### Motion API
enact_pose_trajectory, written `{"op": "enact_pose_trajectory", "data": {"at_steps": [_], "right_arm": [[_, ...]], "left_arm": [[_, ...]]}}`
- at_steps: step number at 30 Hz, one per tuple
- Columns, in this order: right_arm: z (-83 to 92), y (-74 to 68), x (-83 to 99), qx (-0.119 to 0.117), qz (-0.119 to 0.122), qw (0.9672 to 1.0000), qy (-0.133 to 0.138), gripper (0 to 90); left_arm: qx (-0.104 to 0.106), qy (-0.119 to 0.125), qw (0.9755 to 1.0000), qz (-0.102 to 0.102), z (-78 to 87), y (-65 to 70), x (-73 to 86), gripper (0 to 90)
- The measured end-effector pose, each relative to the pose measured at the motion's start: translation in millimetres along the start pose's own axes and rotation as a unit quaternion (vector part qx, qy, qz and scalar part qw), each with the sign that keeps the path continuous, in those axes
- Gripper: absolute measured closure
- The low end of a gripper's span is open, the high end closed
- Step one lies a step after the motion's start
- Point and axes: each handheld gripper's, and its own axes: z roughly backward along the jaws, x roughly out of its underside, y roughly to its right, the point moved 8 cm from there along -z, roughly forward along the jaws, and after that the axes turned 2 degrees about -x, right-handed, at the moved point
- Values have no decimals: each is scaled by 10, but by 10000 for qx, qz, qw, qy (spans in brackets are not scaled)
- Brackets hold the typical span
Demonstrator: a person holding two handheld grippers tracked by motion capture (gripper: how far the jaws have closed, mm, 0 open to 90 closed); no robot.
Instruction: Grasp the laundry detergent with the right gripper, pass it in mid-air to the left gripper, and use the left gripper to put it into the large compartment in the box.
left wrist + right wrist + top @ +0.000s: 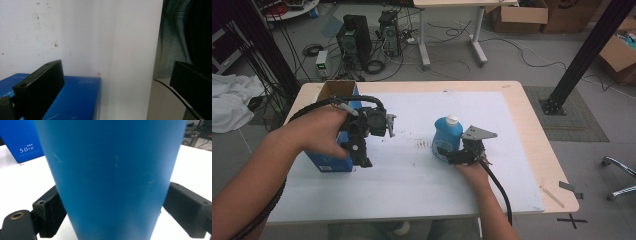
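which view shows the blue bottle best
The high view: the blue bottle stands whole there, white cap up, on the white mat. The right gripper view has just its blue body between the jaws. The left gripper view gives nothing of it.

Blue box [334,150] blocking table's [522,150] left.

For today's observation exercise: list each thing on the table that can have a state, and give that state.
Blue bottle: upright, white cap on, between the right tool's jaws.
Blue box: standing, top flaps open.
Right tool: jaws against the bottle's sides.
Left tool: open, holding nothing, over the box's edge.
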Motion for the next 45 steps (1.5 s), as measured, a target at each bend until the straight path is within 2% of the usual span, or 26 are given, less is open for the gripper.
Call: {"op": "enact_pose_trajectory", "data": {"at_steps": [7, 14, 19, 30, 45], "right_arm": [[-22, 30, 19, 29, -121, 9999, 10, 143], [-38, 14, 23, 18, -114, 9999, 31, 177], [-25, 11, 25, 22, -77, 10000, 54, 246], [-24, 8, 28, 41, -90, 9999, 77, 272], [-28, -27, 20, -17, -11, 9999, 115, 364]], "left_arm": [[-12, -19, 10000, 48, -1, -8, 46, 1], [10, -30, 10000, 71, -16, -4, 49, 1], [12, -33, 10000, 43, -23, -11, 32, 1], [24, -36, 10000, 38, -38, -12, 25, 1], [45, -74, 10000, 16, -51, -11, 2, 1]]}}
